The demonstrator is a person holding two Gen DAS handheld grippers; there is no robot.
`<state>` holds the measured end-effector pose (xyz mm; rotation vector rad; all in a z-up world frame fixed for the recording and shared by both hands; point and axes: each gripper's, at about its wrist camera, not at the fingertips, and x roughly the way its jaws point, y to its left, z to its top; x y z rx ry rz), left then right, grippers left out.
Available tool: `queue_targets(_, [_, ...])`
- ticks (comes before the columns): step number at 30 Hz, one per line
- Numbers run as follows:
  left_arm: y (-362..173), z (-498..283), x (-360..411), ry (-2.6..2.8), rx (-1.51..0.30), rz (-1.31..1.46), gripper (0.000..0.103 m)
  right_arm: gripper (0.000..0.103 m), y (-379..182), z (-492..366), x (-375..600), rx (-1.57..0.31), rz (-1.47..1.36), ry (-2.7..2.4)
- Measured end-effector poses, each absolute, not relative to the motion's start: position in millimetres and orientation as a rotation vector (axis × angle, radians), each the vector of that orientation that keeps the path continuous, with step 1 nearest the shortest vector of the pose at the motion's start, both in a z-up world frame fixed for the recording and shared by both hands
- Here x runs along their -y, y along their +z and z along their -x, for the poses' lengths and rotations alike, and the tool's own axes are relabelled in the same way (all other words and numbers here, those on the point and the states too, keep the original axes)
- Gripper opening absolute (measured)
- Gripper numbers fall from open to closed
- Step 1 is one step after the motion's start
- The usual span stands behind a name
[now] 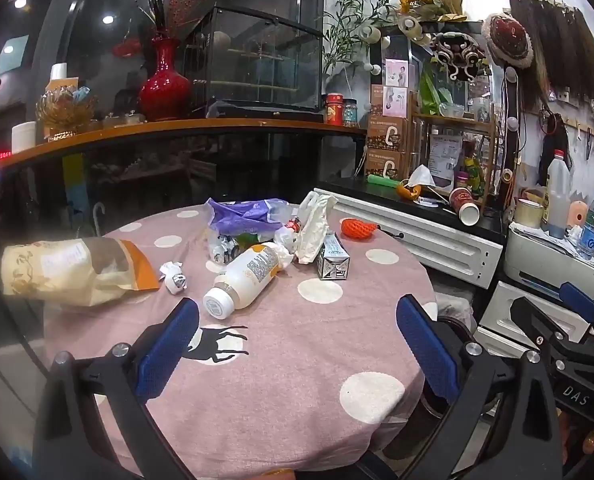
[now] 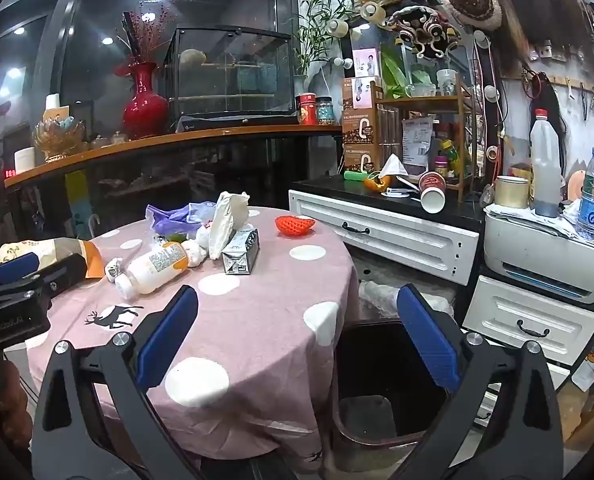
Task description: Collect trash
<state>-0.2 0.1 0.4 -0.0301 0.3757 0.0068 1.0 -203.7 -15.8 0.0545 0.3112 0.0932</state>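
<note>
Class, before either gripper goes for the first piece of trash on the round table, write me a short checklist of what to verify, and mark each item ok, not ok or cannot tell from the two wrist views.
1. Left gripper open and holding nothing: ok.
2. Right gripper open and holding nothing: ok.
3. White bottle lying on its side, nothing on top of it: ok.
4. Bin beside the table, mouth uncovered: ok.
5. Bin has room left: cannot tell, inside is dark.
6. Carton free of the crumpled white bag: not ok, the bag leans on it.
</note>
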Motion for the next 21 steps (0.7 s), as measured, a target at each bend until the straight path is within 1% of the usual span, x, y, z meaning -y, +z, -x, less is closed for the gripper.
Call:
queue_targets(14, [4.4, 3.2, -5.9, -0.002, -0.371, 0.021, 0.098, 0.098, -17.7, -0.9, 207.9, -0.313, -0.058, 0.094])
queue_targets(21, [-2.5, 2.1, 3.9, 0.009, -0.365, 0.009, 0.098, 0.098, -19.2, -0.7, 200.2, -0.314, -0.059, 0.093])
